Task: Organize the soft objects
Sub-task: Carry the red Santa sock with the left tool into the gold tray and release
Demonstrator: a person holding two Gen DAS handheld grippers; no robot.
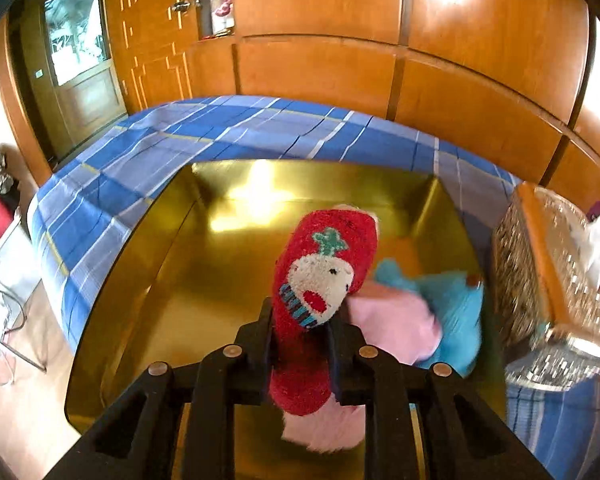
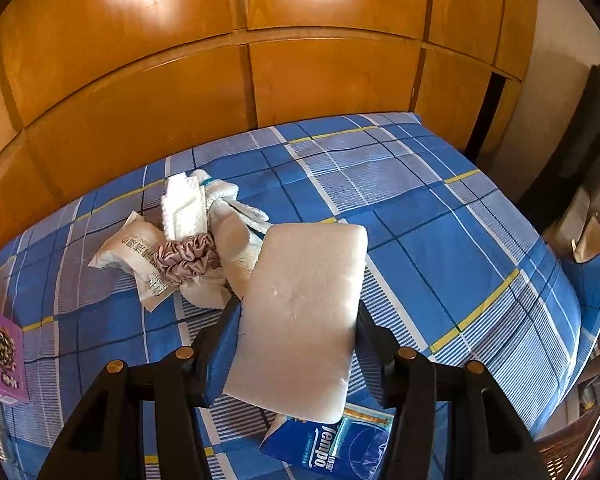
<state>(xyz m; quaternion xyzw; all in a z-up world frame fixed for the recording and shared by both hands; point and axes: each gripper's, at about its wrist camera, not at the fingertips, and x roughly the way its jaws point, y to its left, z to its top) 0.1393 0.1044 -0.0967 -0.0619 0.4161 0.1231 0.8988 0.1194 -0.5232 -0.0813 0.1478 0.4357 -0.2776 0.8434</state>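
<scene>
My left gripper (image 1: 300, 322) is shut on a fuzzy red sock (image 1: 324, 256) with a white face pattern and a pink cuff. The sock sticks out forward over a shiny gold tray (image 1: 172, 280) that lies on the blue plaid bed. A pink cloth (image 1: 396, 320) and a light blue soft item (image 1: 456, 304) lie in the tray's right part. My right gripper (image 2: 296, 310) is shut on a white sponge block (image 2: 304, 312), held above the bedsheet (image 2: 440, 240). Beyond it lies a pile: a white towel (image 2: 228, 236), a mauve scrunchie (image 2: 188, 256), a white packet (image 2: 136, 248) and a folded white pad (image 2: 182, 208).
A glittery tissue box (image 1: 540, 280) stands just right of the tray. A blue Tempo tissue pack (image 2: 332, 444) lies under the right gripper, and a purple box (image 2: 0, 352) sits at the left edge. Wooden wardrobe panels (image 2: 260, 80) back the bed. The floor drops off left of the bed.
</scene>
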